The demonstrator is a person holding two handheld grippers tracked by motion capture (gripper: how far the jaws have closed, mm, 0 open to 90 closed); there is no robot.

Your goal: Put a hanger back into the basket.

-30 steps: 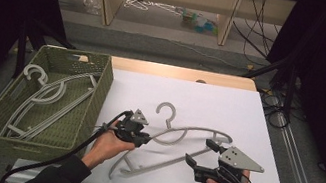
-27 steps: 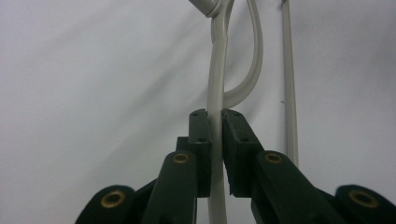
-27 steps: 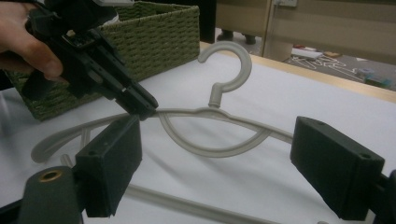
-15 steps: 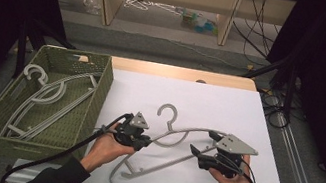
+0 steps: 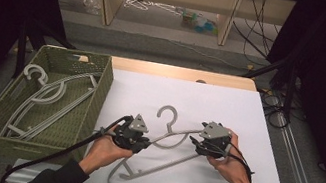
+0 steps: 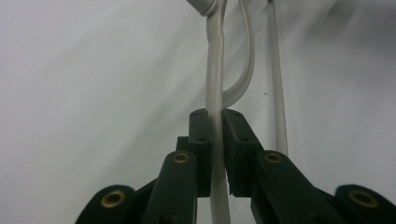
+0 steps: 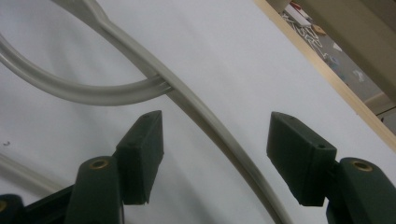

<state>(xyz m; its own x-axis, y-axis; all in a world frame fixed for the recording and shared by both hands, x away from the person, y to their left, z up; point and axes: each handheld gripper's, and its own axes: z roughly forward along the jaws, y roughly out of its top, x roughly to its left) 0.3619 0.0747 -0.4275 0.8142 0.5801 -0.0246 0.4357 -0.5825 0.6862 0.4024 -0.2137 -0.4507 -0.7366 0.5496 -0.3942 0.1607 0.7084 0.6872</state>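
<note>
A grey plastic hanger lies on the white table sheet, hook pointing away from me. My left gripper is shut on the hanger's left arm. In the left gripper view its pads clamp the pale bar between them, at the left gripper. My right gripper is at the hanger's right arm. In the right gripper view that arm runs between the jaws of the right gripper. Those jaws have just been closing, with gaps still on both sides of the arm.
A green woven basket stands at the left of the table and holds more grey hangers. Beyond the table's wooden far edge stand shelves with clutter. Cables hang off the right side.
My right gripper has moved left and slightly down onto the hanger's right arm, and its jaws have narrowed around it. The left gripper has kept its hold and place.
</note>
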